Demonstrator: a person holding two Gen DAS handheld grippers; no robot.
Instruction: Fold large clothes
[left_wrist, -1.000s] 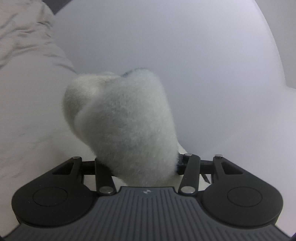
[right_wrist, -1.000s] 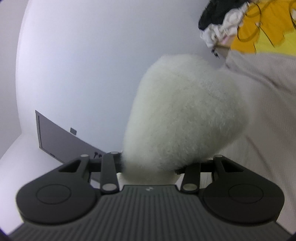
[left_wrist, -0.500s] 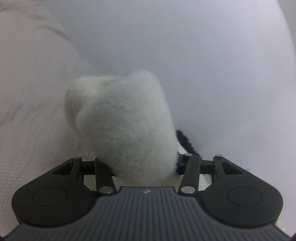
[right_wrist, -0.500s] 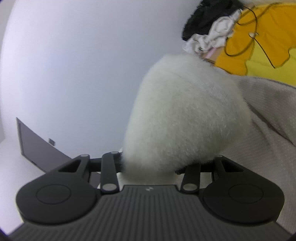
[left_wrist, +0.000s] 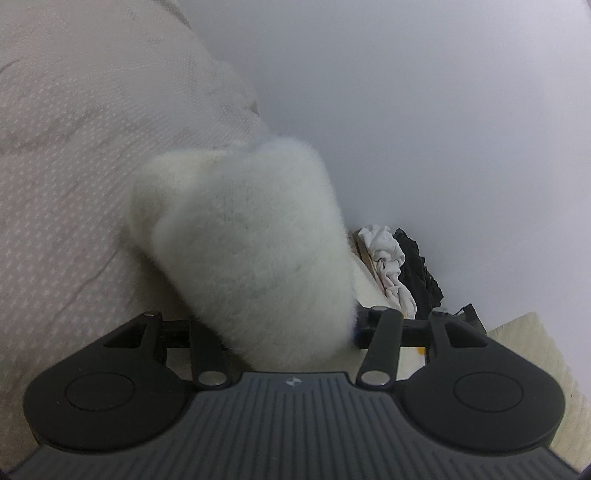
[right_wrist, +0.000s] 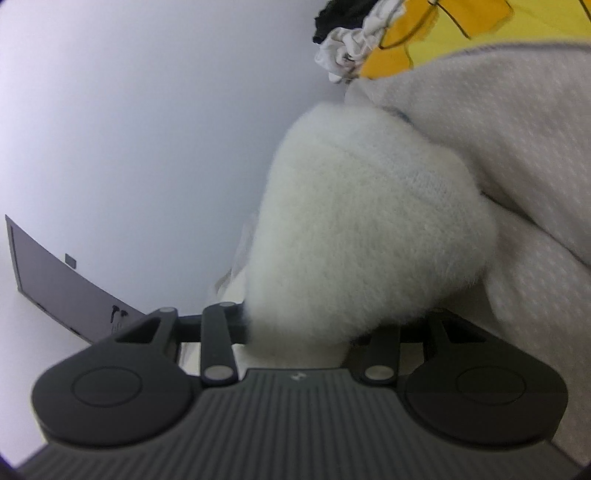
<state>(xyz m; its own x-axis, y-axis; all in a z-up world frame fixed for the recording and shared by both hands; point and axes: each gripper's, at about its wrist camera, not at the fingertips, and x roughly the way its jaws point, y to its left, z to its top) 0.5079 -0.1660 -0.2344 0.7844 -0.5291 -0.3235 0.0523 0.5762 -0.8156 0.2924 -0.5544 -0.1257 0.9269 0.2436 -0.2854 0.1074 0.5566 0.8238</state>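
Fluffy white fleece (left_wrist: 255, 258) is filling the centre of the left wrist view, bunched between the fingers of the left gripper (left_wrist: 273, 325); the fingertips are being hidden by the pile, so their pads cannot be seen. The jaws of this gripper are opening while the fabric is sitting between them, and whether the pads are pressing on it cannot be told. At 10 o'clock a pale dotted knit garment (left_wrist: 92, 155) is lying draped, touching the fleece bundle. At 3 o'clock a crumpled white cloth (left_wrist: 388, 258) and a black lacy item (left_wrist: 421, 266) are resting near a plain wall.

In the right wrist view a second handful of the same fleece (right_wrist: 362, 236) is bulging between the fingers of the right gripper (right_wrist: 317, 328), whose jaws are likewise opening around it; the grip itself is being obscured. The dotted knit (right_wrist: 509, 155) is spreading from 1 to 4 o'clock, just beside the fleece. At 1 o'clock a yellow fabric (right_wrist: 417, 37) is showing, and at 8 o'clock a dark flat panel (right_wrist: 55, 280) is leaning.

Judged from these views, the garment is being carried by two gathered points and lowered toward the surface; no finished crease is showing, so smoothing and the remaining folds are probably still to be done
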